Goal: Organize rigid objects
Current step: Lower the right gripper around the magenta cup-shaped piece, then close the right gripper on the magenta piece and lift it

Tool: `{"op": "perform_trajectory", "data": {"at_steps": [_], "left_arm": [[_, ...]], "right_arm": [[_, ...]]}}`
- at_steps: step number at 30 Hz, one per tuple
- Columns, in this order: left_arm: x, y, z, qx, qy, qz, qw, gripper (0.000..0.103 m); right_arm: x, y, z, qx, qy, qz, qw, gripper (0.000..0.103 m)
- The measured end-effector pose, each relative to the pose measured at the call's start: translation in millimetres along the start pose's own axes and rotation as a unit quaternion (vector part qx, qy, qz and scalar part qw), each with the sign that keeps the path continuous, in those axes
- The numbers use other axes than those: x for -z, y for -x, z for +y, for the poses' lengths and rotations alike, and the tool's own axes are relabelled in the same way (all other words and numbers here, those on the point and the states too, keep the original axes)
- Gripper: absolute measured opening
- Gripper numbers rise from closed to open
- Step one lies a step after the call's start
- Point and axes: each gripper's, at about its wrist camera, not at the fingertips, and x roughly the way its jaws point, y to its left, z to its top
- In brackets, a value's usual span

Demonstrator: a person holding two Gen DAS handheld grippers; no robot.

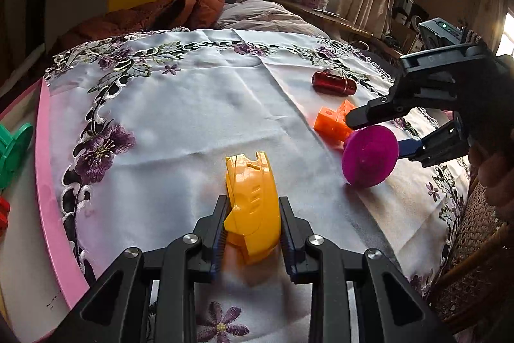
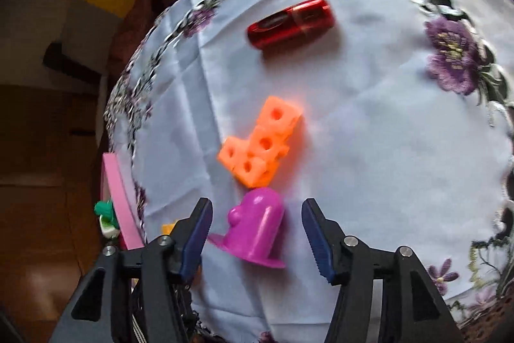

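My left gripper (image 1: 253, 208) is shut on a yellow curved plastic piece (image 1: 252, 198), held upright just over the embroidered white cloth (image 1: 180, 118). A purple hat-shaped piece (image 2: 253, 227) lies on its side on the cloth between the fingers of my right gripper (image 2: 257, 214). That gripper stands open: a clear gap shows at the right pad, and the brim is close to the left one. In the left wrist view the purple piece (image 1: 369, 156) shows its round brim, with the right gripper (image 1: 374, 134) around it. An orange block cluster (image 2: 260, 143) touches the purple piece's far end. A red cylinder (image 2: 290, 24) lies beyond.
A pink board edge (image 1: 48, 166) runs along the cloth's left side, with a green toy (image 1: 13, 147) and a red piece (image 1: 3, 211) outside it. A wicker chair (image 1: 475, 246) stands at the right. A bed with bedding (image 1: 257, 15) lies behind.
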Motion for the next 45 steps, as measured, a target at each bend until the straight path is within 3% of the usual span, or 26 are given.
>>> {"op": "perform_trajectory", "data": {"at_steps": [10, 15, 20, 22, 25, 28, 35, 41, 45], "left_arm": [[0, 0, 0, 0.0, 0.001, 0.0, 1.0, 0.029], [0, 0, 0, -0.001, 0.002, 0.0, 1.0, 0.029], [0, 0, 0, -0.002, 0.001, 0.0, 1.0, 0.029], [0, 0, -1, -0.003, 0.001, 0.0, 1.0, 0.029], [0, 0, -1, -0.003, 0.0, 0.0, 1.0, 0.029], [0, 0, -1, -0.003, 0.0, -0.001, 1.0, 0.029], [1, 0, 0, -0.004, 0.0, -0.003, 1.0, 0.029], [2, 4, 0, -0.008, 0.001, -0.003, 1.0, 0.029], [3, 7, 0, -0.011, 0.006, -0.002, 0.9999, 0.029]], "right_arm": [[17, -16, 23, 0.002, 0.059, 0.039, 0.997, 0.06], [19, -16, 25, 0.009, 0.074, 0.038, 0.997, 0.059], [14, -16, 18, -0.028, 0.035, 0.029, 0.999, 0.08], [12, -17, 18, -0.034, 0.025, 0.028, 0.999, 0.081], [12, -18, 26, -0.012, 0.041, 0.021, 0.999, 0.073], [14, -19, 30, 0.019, 0.065, 0.02, 0.997, 0.053], [20, -20, 45, 0.036, 0.141, 0.008, 0.989, 0.052], [24, -24, 80, 0.046, 0.241, -0.039, 0.969, 0.052], [19, -34, 96, 0.078, 0.291, -0.061, 0.951, 0.052]]}}
